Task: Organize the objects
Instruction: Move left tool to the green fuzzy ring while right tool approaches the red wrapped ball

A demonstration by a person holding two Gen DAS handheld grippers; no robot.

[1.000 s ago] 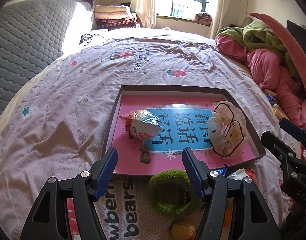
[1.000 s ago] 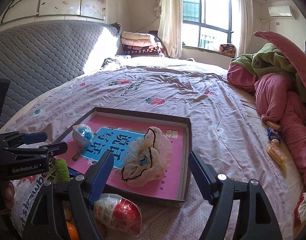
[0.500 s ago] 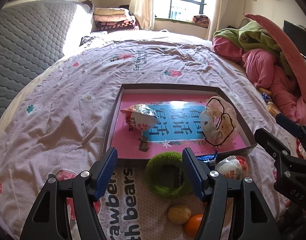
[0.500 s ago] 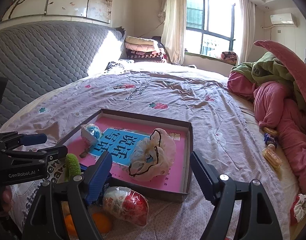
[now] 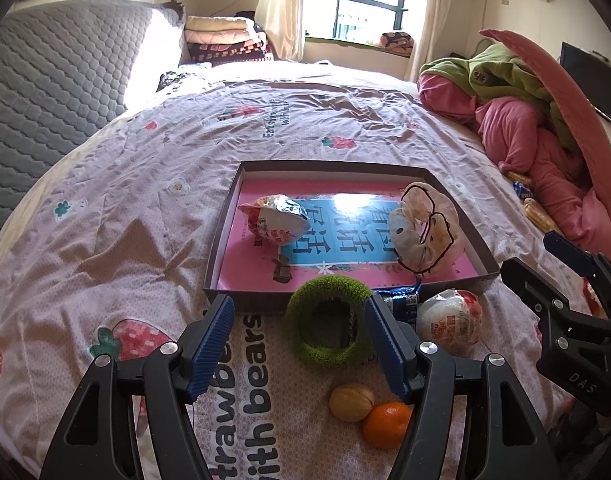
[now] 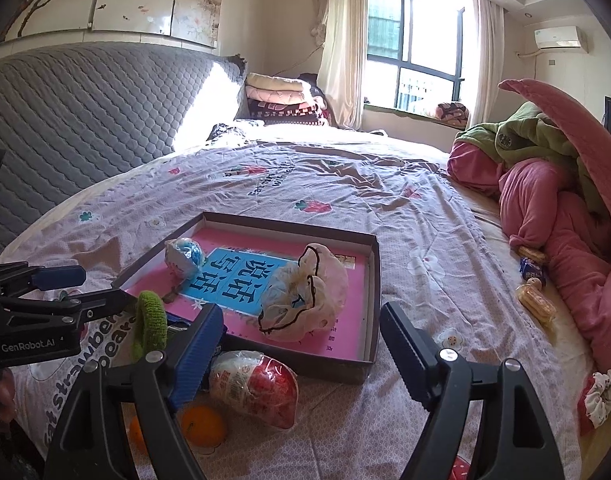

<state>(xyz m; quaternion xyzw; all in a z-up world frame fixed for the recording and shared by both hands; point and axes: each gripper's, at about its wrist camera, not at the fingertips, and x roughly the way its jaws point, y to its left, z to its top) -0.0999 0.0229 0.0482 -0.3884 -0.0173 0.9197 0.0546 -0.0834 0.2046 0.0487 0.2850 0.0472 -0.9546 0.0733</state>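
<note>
Between the left tool's [image 5: 299, 340] spread fingers, green ring [image 5: 325, 322], right tool [image 6: 301, 350] apart

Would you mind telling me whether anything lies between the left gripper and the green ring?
Nothing visible does. The green ring lies on the bedsheet just ahead of the open left gripper, nearer its right finger, with the box wall right behind it.

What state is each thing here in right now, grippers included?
Left gripper: open, empty.
Right gripper: open, empty.
Shallow box: open, lidless.
Green fuzzy ring: propped against box, outside.
Foil-wrapped egg: inside box.
Red-white wrapped egg: outside box.
Orange: on bedspread.
</note>
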